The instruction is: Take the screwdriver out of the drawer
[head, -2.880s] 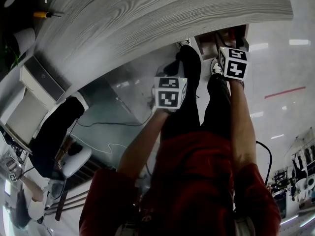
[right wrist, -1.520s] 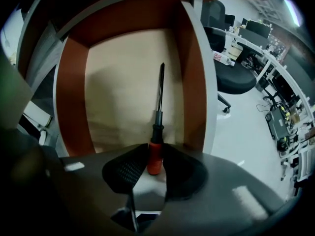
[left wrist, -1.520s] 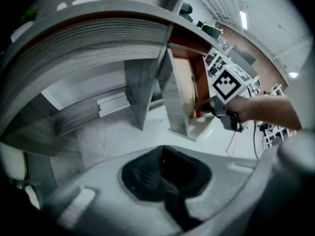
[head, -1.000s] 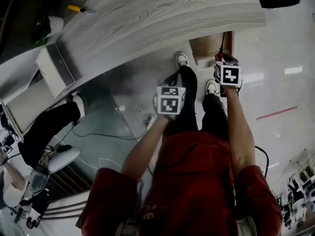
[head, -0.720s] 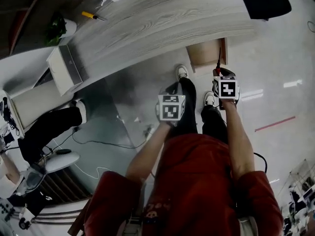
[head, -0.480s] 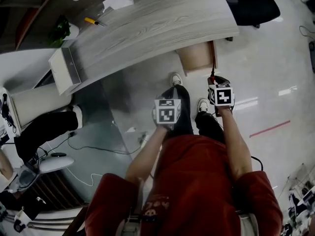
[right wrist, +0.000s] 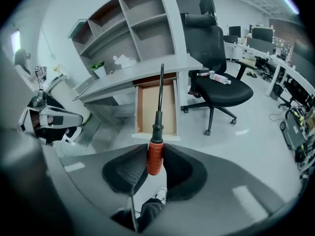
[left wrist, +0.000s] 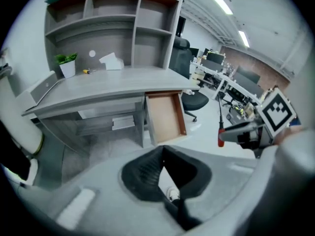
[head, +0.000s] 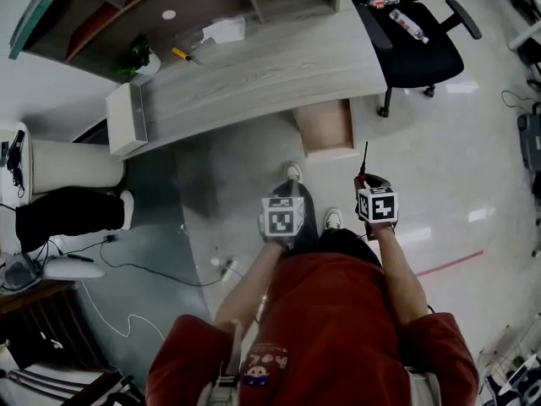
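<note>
The screwdriver has a red handle and a long dark shaft, and my right gripper is shut on that handle. Its shaft points up and forward toward the open wooden drawer, well clear of it. From the head view, the right gripper hangs above the floor in front of the drawer, with the screwdriver sticking out ahead. My left gripper is level with it on the left; its fingertips meet with nothing between them. In the left gripper view the screwdriver shows at the right.
The grey desk carries a yellow-handled tool, a potted plant and white paper, under a shelf unit. A black office chair with a bottle on its seat stands right of the drawer. Another person's leg and floor cables lie left.
Both grippers have risen and drawn back from the drawer, the right one carrying the screwdriver along. The head view has pulled up, so the whole desk and the chair now show.
</note>
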### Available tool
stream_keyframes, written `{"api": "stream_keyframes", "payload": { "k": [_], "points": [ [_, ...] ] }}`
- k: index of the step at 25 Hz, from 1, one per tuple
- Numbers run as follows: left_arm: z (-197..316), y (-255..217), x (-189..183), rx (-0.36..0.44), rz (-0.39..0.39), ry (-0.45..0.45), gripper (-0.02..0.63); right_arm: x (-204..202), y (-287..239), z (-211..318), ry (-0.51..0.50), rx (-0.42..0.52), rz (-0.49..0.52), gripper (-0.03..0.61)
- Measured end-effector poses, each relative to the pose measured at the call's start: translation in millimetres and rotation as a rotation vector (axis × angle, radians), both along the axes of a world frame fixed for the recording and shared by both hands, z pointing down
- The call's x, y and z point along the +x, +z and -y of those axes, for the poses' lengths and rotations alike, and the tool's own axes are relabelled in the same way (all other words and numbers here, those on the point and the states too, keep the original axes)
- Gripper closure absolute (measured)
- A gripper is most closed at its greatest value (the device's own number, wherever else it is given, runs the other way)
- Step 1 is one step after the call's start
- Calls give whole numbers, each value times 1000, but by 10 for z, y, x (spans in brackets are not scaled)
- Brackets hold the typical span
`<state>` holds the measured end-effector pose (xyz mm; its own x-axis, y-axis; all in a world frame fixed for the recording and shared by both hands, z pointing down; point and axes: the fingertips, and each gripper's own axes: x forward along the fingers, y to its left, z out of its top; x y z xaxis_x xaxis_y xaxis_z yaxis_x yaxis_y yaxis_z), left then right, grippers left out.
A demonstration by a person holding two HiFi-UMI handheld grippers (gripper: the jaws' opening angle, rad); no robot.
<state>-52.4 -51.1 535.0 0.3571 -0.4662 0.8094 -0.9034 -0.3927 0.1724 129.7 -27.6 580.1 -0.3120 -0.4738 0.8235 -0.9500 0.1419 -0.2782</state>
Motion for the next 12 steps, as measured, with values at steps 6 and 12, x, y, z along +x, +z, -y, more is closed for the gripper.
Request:
{"api": "stream_keyframes", "payload": {
  "k": [6,12],
  "points": [
    [-322,-162,133,36,-17,-39,615,65,-216,-273,-52,59,5,479],
    [-538,-384,152,54,-26,-82,615,121,-508,-411,-54,113,39,479]
  ]
}}
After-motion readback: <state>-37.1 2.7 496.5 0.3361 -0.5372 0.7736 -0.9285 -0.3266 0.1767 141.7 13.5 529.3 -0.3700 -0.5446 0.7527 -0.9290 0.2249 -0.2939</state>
